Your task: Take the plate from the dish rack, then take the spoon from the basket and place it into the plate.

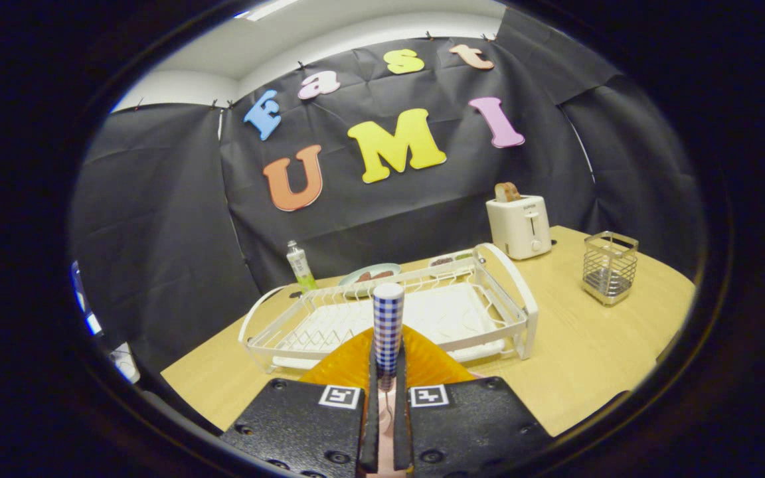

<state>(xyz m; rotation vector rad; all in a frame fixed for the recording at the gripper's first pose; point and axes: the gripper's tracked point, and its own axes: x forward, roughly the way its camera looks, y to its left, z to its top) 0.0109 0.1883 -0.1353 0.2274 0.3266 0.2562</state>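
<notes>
My gripper (pixel 386 375) is shut on the spoon (pixel 388 322), whose blue-and-white checked handle sticks upright from between the fingers. The spoon's lower end runs down the narrow gap between them. Directly under and just ahead of the fingertips lies the orange ribbed plate (pixel 346 365) on the wooden table, in front of the white wire dish rack (pixel 497 312). The rack holds nothing that I can see. Far off to the right stands the wire basket (pixel 609 267).
A white toaster (pixel 519 227) with a slice of bread stands behind the rack's right end. Behind the rack are a small bottle (pixel 299 264) and two plates with food (pixel 370 273). The table's edge (pixel 190 392) runs close on the left.
</notes>
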